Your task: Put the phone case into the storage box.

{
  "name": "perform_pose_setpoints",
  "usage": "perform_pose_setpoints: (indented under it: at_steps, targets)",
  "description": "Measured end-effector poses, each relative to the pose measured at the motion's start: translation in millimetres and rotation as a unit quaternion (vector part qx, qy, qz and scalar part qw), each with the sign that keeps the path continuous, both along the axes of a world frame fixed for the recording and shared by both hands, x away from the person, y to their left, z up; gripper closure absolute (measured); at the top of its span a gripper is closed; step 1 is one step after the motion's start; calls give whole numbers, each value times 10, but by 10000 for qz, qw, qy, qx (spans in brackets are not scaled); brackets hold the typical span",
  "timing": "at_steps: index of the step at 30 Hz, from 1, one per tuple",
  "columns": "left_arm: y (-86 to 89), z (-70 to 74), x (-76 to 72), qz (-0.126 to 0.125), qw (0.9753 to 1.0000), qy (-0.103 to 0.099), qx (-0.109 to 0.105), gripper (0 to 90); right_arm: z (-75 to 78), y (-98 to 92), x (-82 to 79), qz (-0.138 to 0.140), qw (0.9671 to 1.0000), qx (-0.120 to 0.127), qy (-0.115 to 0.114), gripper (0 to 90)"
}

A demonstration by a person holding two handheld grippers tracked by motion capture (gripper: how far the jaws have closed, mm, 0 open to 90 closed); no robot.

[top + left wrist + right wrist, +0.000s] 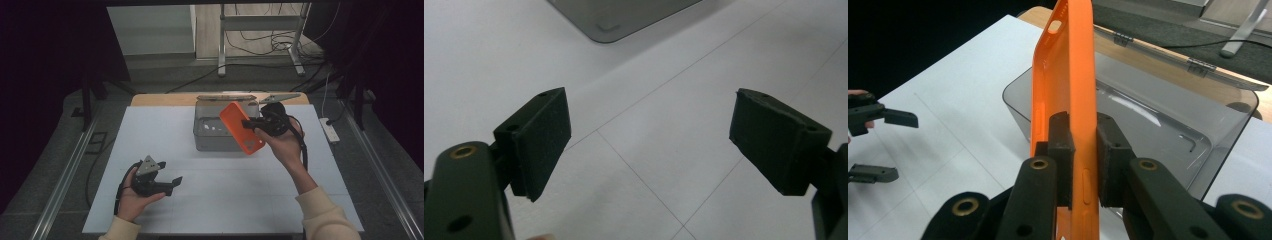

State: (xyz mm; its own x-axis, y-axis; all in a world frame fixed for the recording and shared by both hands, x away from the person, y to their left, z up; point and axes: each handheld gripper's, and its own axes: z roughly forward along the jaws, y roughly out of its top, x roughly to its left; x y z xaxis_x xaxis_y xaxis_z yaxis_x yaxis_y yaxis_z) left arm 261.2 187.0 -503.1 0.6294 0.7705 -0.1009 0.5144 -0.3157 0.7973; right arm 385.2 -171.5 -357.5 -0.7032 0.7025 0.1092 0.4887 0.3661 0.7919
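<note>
An orange phone case (242, 128) hangs in the air in front of a clear grey plastic box (212, 131), tilted. My right gripper (248, 124) is shut on its edge; in the right gripper view the case (1064, 75) stands edge-on between the two pads (1061, 150). My left gripper (170, 184) rests low over the white table (165, 130) at the front left, open and holding nothing. In the left gripper view its jaws stand wide apart around the gripper's middle (649, 145), with a corner of the box (619, 20) beyond.
The box (1168, 120) is open, its lid (227, 97) hinged back along the far wooden table edge. A power strip (330, 130) lies on the floor to the right. Cables and a metal frame (260, 45) stand behind the table.
</note>
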Motion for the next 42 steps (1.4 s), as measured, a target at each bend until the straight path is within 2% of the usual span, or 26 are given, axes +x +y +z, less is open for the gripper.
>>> perform_pose_setpoints:
  at_steps: [12,42]
  targets:
    - [7,-2,8,14,10000,1,3,172,39,-4,52,-191,9997,-87,-93,798]
    - [16,-6,19,80,10000,32,-36,158,70,-4,379,-747,9968,-276,33,797]
